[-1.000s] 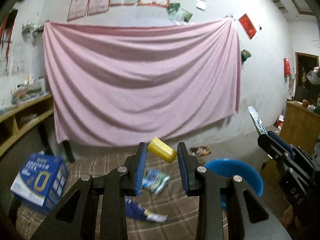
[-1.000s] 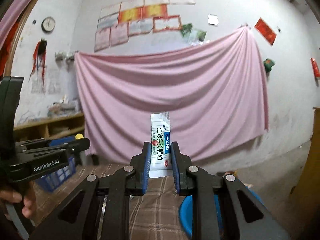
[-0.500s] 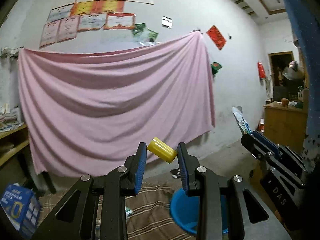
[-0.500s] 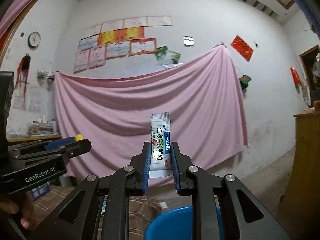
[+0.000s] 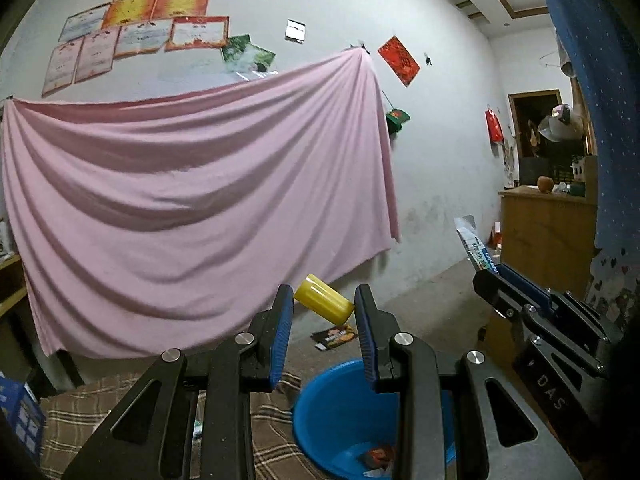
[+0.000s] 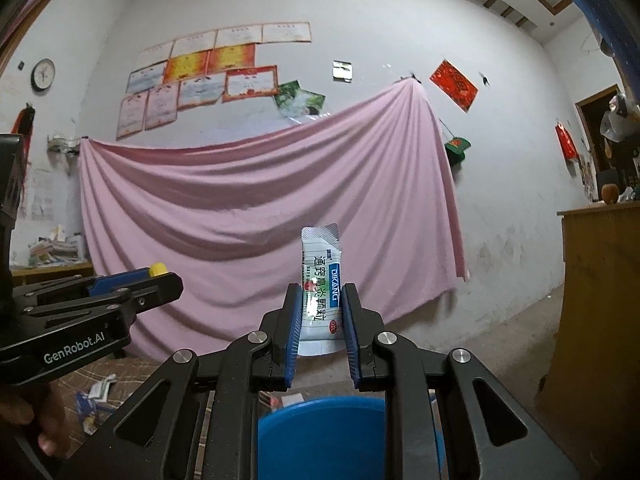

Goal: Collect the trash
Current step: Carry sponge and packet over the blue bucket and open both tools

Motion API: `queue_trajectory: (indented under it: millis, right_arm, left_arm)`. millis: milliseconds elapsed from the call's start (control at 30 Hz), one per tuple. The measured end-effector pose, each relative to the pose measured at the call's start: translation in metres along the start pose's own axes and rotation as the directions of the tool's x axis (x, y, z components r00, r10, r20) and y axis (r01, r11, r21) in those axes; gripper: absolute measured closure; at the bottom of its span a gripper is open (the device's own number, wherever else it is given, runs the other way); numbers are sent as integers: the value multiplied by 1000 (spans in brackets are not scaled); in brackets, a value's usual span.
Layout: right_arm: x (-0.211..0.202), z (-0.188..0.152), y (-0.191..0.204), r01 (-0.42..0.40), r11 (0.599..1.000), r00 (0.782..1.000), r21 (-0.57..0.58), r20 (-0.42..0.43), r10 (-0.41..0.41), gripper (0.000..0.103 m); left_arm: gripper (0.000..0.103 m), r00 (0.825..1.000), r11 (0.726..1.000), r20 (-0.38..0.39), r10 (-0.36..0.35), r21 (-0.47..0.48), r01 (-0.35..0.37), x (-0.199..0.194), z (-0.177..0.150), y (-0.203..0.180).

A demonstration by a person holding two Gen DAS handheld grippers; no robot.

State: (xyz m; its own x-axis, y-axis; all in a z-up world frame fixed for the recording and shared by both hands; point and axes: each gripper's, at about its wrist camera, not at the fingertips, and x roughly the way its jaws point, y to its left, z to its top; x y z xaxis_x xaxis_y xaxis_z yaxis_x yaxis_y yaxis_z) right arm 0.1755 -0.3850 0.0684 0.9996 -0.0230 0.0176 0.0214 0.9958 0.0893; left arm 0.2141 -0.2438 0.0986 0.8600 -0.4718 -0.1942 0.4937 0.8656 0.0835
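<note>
Your left hand-held gripper (image 5: 323,310) has its ribbed blue pads closed onto a smooth yellow plastic cylinder (image 5: 324,304), which lies tilted between them, its far end toward ten o'clock. Your right hand-held gripper (image 6: 320,314) pinches a glossy white foil sachet with blue print (image 6: 321,284), standing upright at twelve o'clock from the pads. Both grippers point roughly level toward a draped pink cloth (image 5: 192,200) on the wall. A round blue plastic basin (image 5: 340,420) sits below them at six o'clock on brown checked fabric (image 5: 76,420); the gripper frames hide much of its rim, and the scraps inside are hard to make out.
</note>
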Motion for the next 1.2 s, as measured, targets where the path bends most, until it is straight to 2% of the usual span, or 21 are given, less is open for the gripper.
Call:
queue_trajectory:
  millis: [367,633,1200]
  right_arm:
    - [17,-19,-15,15,1000,996,14,-90,-13,85]
    - [24,-29,-24,16,999,989,33,-146,-11,85]
    - [37,-39,-30,10,999,973,53,-230,3,83]
  left_arm:
    - [76,993,998,-111,-48,-37,44,35,-17,-8]
    - [76,979,999,-197,-41,-33,35,55,-23,-14]
    - [76,956,997,-292,-33,-76,11,73,-34,-7]
